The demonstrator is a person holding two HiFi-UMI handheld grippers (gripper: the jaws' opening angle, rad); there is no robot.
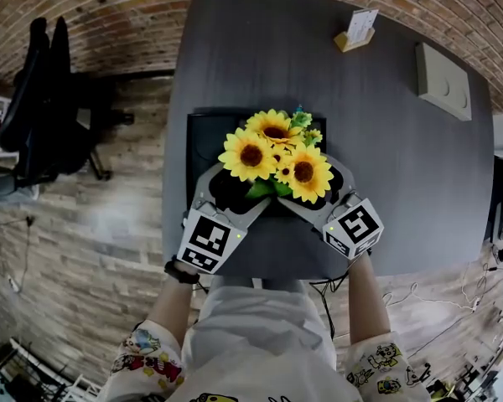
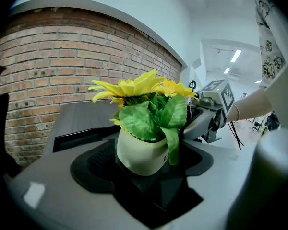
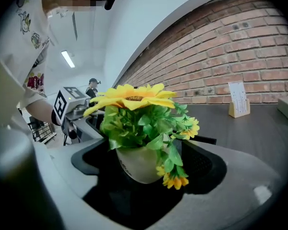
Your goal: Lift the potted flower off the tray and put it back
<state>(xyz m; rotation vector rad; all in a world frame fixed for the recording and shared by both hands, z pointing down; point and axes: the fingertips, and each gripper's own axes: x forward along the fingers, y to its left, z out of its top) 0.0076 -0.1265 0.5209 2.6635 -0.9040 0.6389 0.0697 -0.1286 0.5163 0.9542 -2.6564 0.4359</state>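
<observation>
**Two grippers cup the sunflower pot over the tray**

At the near edge of the dark table [image 1: 386,166], the person's forearms reach forward with a gripper in each hand. The left gripper [image 1: 235,189] comes in from the left and the right gripper [image 1: 317,189] from the right. They meet around the potted flower [image 1: 275,153].

Each gripper view shows its jaws spread wide, with the cream pot sitting in the gap between the black pads. The pot is narrower than the opening. Green leaves and a small yellow bloom hang over its rim, and the large sunflower heads stand above.

From the head view, the pot sits over the near part of the black tray [image 1: 203,136]. No view shows whether its base touches the tray.

Further back on the table, a small card stand [image 1: 356,30] and a flat pale box [image 1: 442,80] lie well apart from the tray. A black office chair [image 1: 42,99] stands on the floor to the left.
</observation>
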